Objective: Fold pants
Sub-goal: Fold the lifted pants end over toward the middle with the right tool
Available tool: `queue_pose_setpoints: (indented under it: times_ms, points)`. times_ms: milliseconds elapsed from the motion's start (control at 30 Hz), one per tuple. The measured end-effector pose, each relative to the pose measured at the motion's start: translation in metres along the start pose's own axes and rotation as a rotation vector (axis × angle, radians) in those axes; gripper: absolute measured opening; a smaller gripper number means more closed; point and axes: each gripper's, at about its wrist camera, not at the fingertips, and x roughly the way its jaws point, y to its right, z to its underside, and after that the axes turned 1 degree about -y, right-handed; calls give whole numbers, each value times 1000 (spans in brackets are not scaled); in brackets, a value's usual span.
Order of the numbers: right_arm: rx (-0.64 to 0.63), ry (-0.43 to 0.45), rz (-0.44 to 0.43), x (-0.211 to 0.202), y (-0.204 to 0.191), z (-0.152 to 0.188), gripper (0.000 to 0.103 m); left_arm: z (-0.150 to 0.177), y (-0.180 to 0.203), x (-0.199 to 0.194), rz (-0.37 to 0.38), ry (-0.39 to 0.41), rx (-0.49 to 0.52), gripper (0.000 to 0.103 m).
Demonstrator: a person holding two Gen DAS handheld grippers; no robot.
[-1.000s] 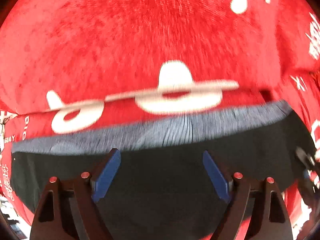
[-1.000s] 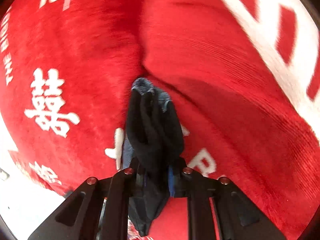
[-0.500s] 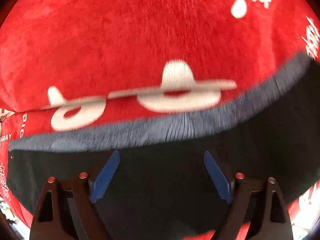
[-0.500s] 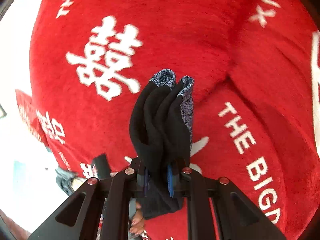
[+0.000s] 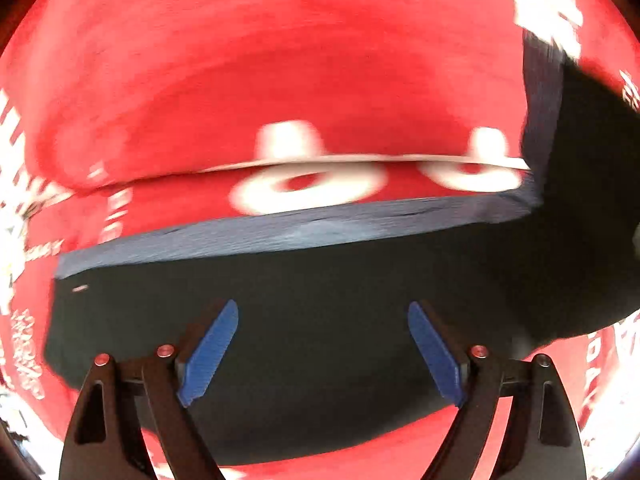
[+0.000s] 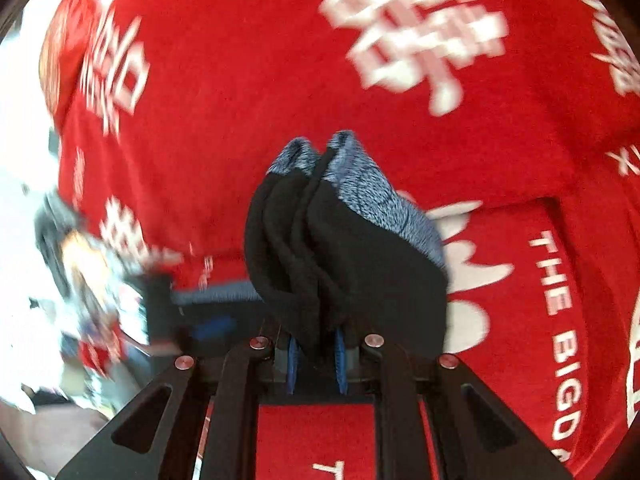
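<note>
White letters on the red cloth (image 6: 240, 80) read "THE BIGD", running down the right of the right wrist view; large white Chinese characters sit blurred above.

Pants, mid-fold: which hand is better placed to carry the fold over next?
Right. The right tool is clamped on bunched layers of the pants, lifted above the red cloth. The left tool hangs open over flat fabric, gripping nothing.

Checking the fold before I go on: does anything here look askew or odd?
Nothing damaged or spilled. The pants lie on the red blanket with one end turned upward at the right, bunched in the shut right gripper. The open left gripper holds nothing.
</note>
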Motion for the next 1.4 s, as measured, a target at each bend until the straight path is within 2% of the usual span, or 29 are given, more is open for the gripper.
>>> queue_pose_setpoints:
  times_ms: [67, 133, 200, 233, 267, 300, 333, 400, 433, 500, 567, 667, 733, 833, 1000, 1100, 1133, 1167, 1200, 1233, 1267, 1400]
  points:
    - [-46, -62, 34, 34, -24, 12, 16, 2, -38, 3, -26, -16, -38, 88]
    - [-83, -143, 78, 80, -43, 28, 16, 20, -65, 8, -56, -44, -79, 88]
    - [-150, -216, 138, 122, -58, 46, 19, 28, -92, 19, -53, -61, -126, 88]
    - [-197, -259, 188, 141, -66, 57, 24, 32, -100, 19, -47, -64, -144, 88]
    - [-248, -286, 250, 155, -74, 68, 24, 37, -109, 19, -31, -70, -163, 88]
    - [-312, -290, 319, 162, -84, 78, 27, 40, -108, 22, -16, -73, -170, 88]
    - [-377, -278, 355, 161, -96, 85, 40, 41, -110, 26, 5, -76, -175, 88]
    - [-437, -279, 325, 151, -112, 94, 59, 37, -97, 38, 68, -83, -165, 88]
    - [-436, -273, 279, 140, -115, 96, 59, 36, -93, 36, 111, -87, -148, 88]
    - [-406, -251, 222, 113, -112, 93, 59, 31, -80, 34, 217, -98, -107, 88]
    - [-344, -213, 223, 93, -98, 83, 59, 23, -61, 32, 352, -120, -68, 88]
    - [-131, -166, 222, 64, -53, 62, 59, 11, -27, 32, 560, -146, -10, 88]
    - [-3, -155, 221, 54, -19, 53, 59, 5, -7, 41, 647, -175, 23, 88]
    - [98, -159, 212, 51, 9, 40, 59, 1, 14, 60, 671, -231, 30, 88]
    - [121, -163, 191, 47, 18, 51, 59, 3, 27, 37, 692, -211, 79, 88]
    - [149, -167, 177, 45, 24, 56, 59, 2, 31, 38, 681, -224, 91, 88]
    - [163, -169, 172, 46, 27, 58, 59, 0, 34, 43, 665, -235, 88, 83]
    - [174, -170, 167, 46, 29, 58, 59, -1, 36, 48, 651, -242, 85, 72]
    - [183, -169, 162, 46, 30, 59, 59, -3, 39, 55, 633, -262, 86, 35]
    - [189, -169, 161, 45, 32, 60, 59, -4, 41, 62, 600, -294, 80, 6]
    - [190, -167, 161, 43, 32, 60, 59, -5, 41, 65, 566, -299, 70, 5]
    - [183, -171, 130, 36, 33, 58, 57, 4, 24, 39, 534, -209, 88, 5]
